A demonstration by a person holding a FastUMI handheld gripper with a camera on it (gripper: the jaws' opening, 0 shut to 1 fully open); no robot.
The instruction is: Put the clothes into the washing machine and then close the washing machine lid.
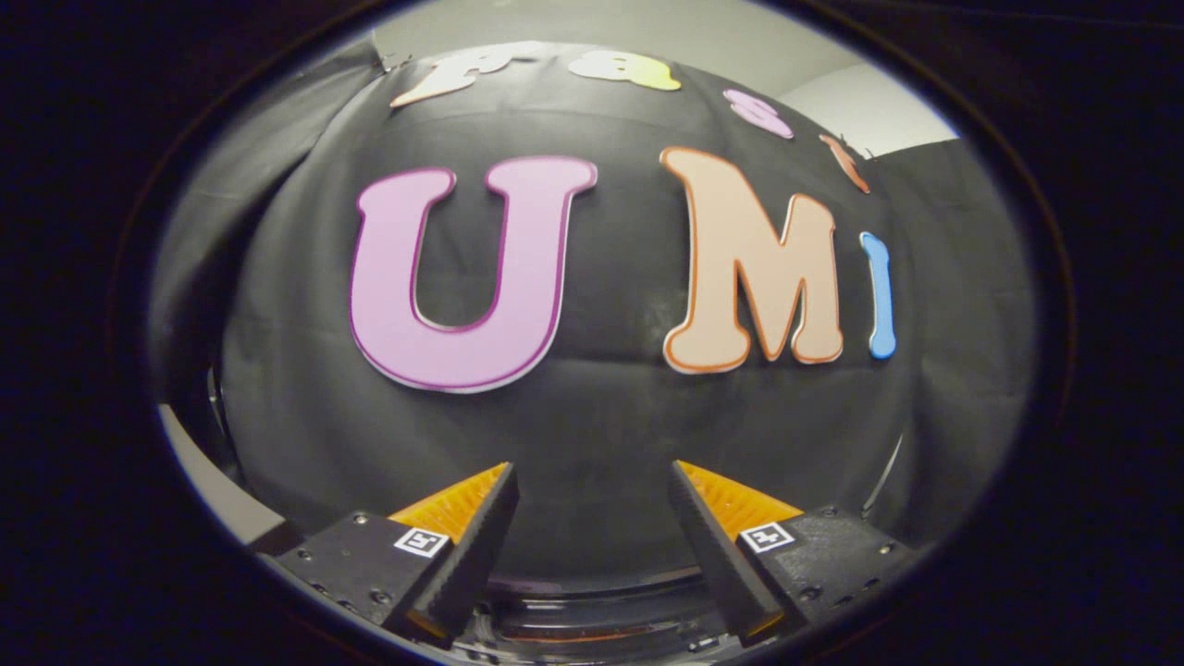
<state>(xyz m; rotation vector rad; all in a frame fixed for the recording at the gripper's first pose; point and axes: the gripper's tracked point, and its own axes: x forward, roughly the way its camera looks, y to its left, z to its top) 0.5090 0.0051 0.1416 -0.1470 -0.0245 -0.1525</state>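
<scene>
Gripper fingers stand apart with nothing between them, raised and aimed level at the booth's black cloth wall, which hangs close ahead. On the left, beside the left finger, a pale strip of worktop runs along the foot of the cloth. Between and below the fingertips, a dark, glossy curved rim shows; I judge it to be part of the washing machine, but too little is visible to say whether its lid is up or down. On the right, past the right finger, a thin pale line runs down the cloth. No clothes are visible from this angle. The risk I see is a blind descent: aimed this high, the gripper could come down on the rim or snag the cloth wall instead of finding the garment, so it likely needs tilting down first.
</scene>
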